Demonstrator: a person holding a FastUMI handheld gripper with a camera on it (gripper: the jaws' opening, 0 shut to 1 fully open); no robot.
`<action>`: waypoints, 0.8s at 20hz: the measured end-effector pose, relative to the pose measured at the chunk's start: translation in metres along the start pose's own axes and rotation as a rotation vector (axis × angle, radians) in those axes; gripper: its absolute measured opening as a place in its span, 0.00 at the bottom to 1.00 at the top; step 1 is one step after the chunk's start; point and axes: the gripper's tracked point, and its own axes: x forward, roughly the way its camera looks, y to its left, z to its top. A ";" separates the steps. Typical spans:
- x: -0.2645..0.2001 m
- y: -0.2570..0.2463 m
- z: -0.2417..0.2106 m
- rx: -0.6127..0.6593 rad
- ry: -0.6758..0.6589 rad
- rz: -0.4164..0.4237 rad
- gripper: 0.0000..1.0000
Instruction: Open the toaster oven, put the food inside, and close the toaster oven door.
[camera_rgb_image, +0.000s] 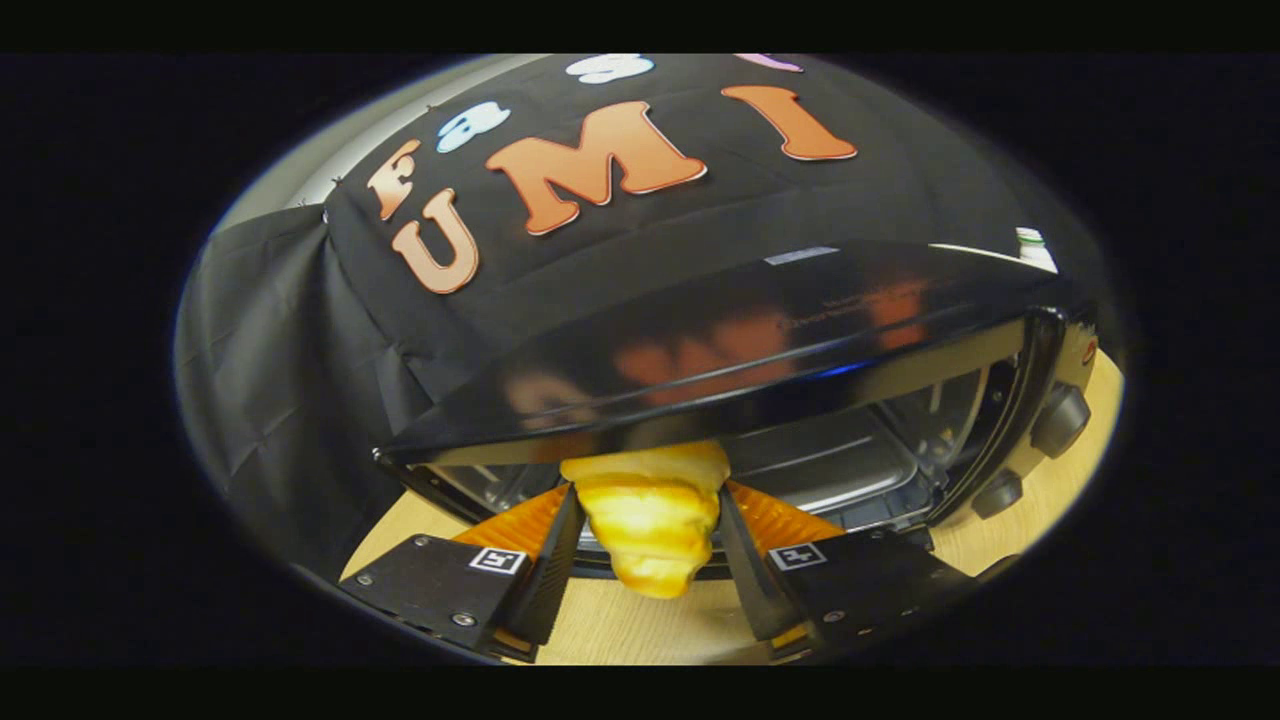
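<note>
Wooden table (640, 630); jaws clamp croissant (650, 520).

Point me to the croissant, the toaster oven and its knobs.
croissant (650, 520): gripper view, middle of the pastry, held in the claw (648, 580).
toaster oven (720, 350): gripper view, glossy black top panel.
knobs (1060, 420): gripper view, upper knob on the oven's control side.
</note>
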 end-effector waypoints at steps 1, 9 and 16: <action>0.003 -0.001 -0.004 -0.007 0.014 -0.004 0.73; 0.015 -0.013 -0.003 -0.044 0.019 -0.053 0.73; 0.009 -0.021 -0.013 -0.243 0.004 -0.110 0.87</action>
